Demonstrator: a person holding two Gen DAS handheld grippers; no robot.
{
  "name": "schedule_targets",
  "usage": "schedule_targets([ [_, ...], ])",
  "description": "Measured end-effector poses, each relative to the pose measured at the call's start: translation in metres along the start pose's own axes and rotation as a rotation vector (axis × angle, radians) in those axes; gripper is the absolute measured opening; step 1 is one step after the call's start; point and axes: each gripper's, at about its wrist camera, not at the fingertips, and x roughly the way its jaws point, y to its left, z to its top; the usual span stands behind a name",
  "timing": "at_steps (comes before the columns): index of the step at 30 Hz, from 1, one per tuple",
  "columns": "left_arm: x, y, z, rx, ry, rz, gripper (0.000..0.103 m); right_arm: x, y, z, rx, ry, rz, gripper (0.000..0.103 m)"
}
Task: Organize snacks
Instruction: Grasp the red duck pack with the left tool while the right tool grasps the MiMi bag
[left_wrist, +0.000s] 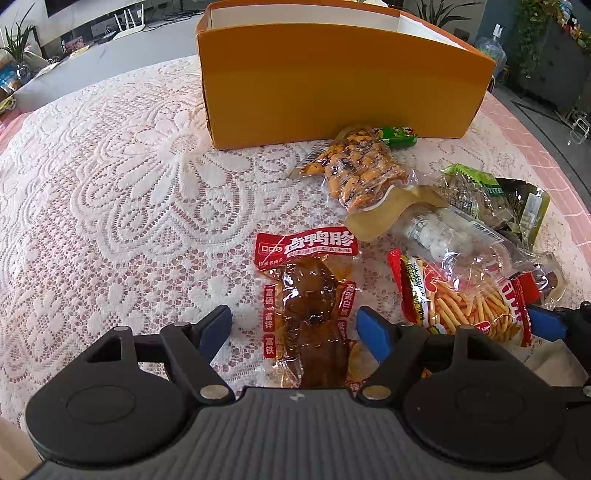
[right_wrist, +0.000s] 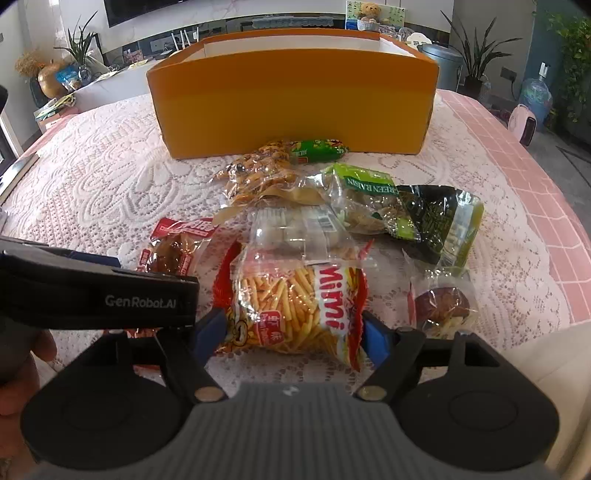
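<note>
Right between the blue pads of the right gripper (right_wrist: 291, 328) lies the Mimi fries bag (right_wrist: 295, 306), a clear and red packet of thin yellow sticks, flat on the lace tablecloth (left_wrist: 129, 184). The pads stand at the bag's two sides, very close to it; whether they press on it I cannot tell. Just to its left, the left gripper (left_wrist: 293, 325) hovers with its jaws apart around the lower half of the red duck gizzard pack (left_wrist: 306, 295), a vacuum pouch with a dark brown piece inside; the pads do not touch it. In the right wrist view the left gripper's black body crosses the lower left, with part of a hand (right_wrist: 22, 369) below it.

Behind the fries bag sits a clear pack of white round sweets (right_wrist: 295, 229), partly overlapping its top edge. To the right of that lie a green raisin packet (right_wrist: 365, 199) and, touching it, a dark green seaweed packet (right_wrist: 439, 221). Near the right pad is a small clear wrapper with a brown snack (right_wrist: 441, 306). Further back, a clear bag of orange-brown nuts (left_wrist: 362, 170) and a small green packet (left_wrist: 397, 136) rest against the front wall of the orange box (left_wrist: 332, 92), which stands open-topped at the far side of the table.
</note>
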Motion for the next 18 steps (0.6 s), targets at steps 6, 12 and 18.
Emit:
schedule_targets([
  [6,0.001,-0.002,0.001,0.013,-0.011,0.022,0.069,0.002,0.002,0.000,-0.016,-0.005,0.001,0.077],
  [12,-0.008,0.002,-0.001,-0.004,-0.012,0.006,0.066,0.001,0.001,0.000,-0.014,-0.008,0.026,0.069],
  [18,-0.021,0.012,-0.006,-0.051,-0.005,-0.041,0.061,-0.002,0.001,-0.001,-0.015,-0.015,0.036,0.061],
])
